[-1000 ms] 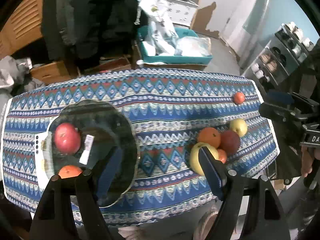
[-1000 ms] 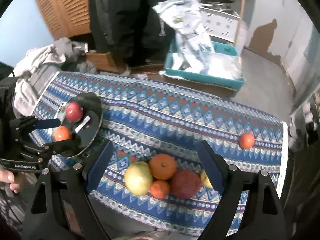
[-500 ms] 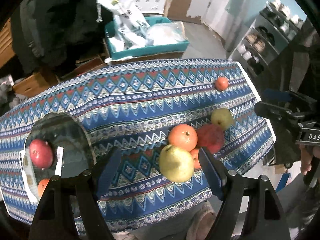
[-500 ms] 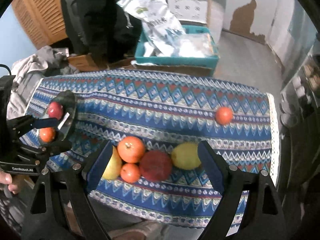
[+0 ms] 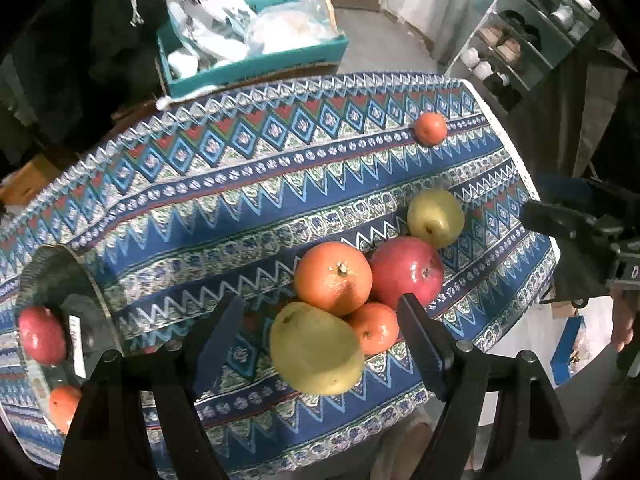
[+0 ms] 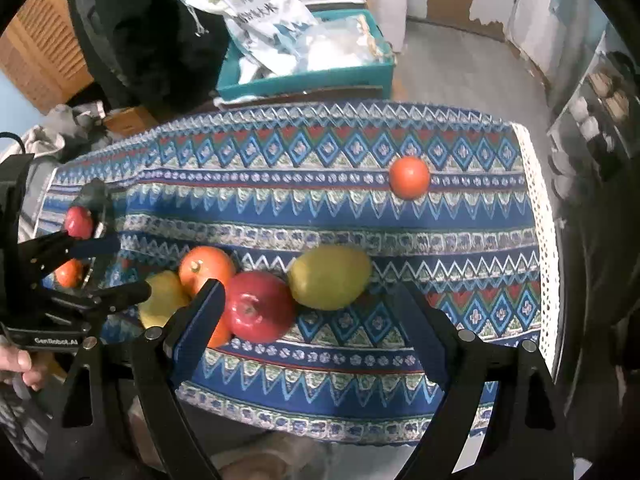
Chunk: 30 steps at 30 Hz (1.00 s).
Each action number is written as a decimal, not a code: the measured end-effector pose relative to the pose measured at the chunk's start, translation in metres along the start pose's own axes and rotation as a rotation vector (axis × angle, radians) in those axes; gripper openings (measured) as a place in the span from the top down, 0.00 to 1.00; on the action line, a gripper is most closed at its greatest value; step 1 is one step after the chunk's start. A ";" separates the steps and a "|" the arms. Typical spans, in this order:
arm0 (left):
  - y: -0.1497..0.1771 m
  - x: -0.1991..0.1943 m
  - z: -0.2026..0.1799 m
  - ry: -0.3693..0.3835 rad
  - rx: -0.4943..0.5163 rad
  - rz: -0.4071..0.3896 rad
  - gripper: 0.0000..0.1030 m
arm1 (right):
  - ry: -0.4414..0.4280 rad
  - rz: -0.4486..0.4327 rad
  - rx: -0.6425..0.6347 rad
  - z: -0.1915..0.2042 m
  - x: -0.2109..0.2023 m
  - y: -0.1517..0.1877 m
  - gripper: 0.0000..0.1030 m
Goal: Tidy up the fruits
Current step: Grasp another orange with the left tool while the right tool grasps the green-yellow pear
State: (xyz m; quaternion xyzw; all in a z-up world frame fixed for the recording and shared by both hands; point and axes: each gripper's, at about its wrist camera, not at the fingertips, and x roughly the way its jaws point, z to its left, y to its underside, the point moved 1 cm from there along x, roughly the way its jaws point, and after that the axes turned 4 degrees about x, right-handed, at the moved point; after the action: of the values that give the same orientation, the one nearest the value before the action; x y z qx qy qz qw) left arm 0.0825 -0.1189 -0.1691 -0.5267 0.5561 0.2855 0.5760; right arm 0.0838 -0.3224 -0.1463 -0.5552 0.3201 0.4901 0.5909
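A cluster of fruit lies on the patterned cloth: a yellow-green pear [image 5: 316, 350], a big orange [image 5: 333, 278], a small orange [image 5: 374, 327], a red apple [image 5: 406, 270] and a second yellow-green fruit [image 5: 435, 218]. My left gripper [image 5: 320, 334] is open, its fingers either side of the near pear. My right gripper [image 6: 308, 312] is open above the red apple [image 6: 258, 306] and yellow-green fruit [image 6: 330, 276]. A lone orange [image 6: 409, 177] lies farther back. A glass plate [image 5: 60, 272] at the left holds a red apple [image 5: 42, 335] and an orange [image 5: 62, 402].
The table's right edge [image 6: 540, 240] and near edge are close to the fruit. A teal box [image 6: 304, 76] of bags stands on the floor behind the table. A shelf unit [image 5: 520, 36] stands at the right.
My left gripper has swung right from the plate to the fruit cluster and closed in on the pear. My right gripper has shifted right and nearer the apple and yellow-green fruit.
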 end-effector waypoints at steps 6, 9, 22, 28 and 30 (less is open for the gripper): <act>-0.007 0.028 -0.002 0.022 0.002 0.053 0.22 | 0.004 0.041 0.019 -0.009 0.017 0.003 0.16; -0.009 0.040 -0.003 0.034 0.003 0.068 0.22 | 0.008 0.063 0.018 -0.011 0.027 0.004 0.16; -0.009 0.084 -0.009 0.000 0.064 0.161 0.22 | 0.000 0.144 0.086 -0.032 0.070 0.003 0.16; -0.008 0.095 -0.010 0.014 0.083 0.163 0.20 | 0.001 0.150 0.103 -0.036 0.077 0.000 0.16; -0.009 0.096 -0.010 0.022 0.090 0.157 0.20 | -0.001 0.152 0.104 -0.036 0.081 -0.002 0.16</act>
State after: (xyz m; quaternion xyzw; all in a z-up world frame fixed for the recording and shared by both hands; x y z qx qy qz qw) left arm 0.1085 -0.1551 -0.2550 -0.4582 0.6141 0.2988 0.5689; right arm 0.1173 -0.3389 -0.2270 -0.4978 0.3859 0.5164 0.5802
